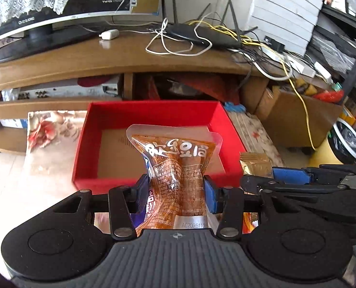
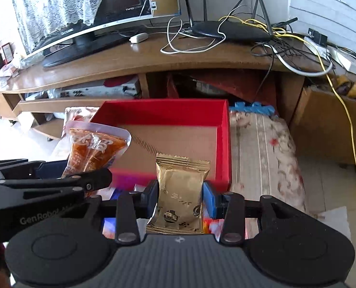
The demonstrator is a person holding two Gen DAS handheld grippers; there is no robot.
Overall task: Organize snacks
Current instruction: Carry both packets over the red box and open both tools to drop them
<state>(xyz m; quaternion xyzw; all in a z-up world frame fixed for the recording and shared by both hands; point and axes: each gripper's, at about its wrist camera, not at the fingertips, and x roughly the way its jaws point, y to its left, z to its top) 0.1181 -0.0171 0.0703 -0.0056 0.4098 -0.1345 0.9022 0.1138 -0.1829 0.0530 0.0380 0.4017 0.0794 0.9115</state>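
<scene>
Carrying: left gripper clamped on orange clear-plastic snack pouch, right gripper clamped on gold foil snack packet; empty red cardboard box, frame centre, awaits both.

From my seat I count two grippers: the left gripper and the right gripper, each with two blue pads. I count two snack packets held up, one orange packet and one gold packet. There is one red box, sitting on one floral cloth. Behind it I see one wooden desk carrying one monitor, one black router with four antennas that I can make out, and one small white adapter. Cables lie tangled there; I cannot count them. At least one cardboard carton stands beside the desk.
</scene>
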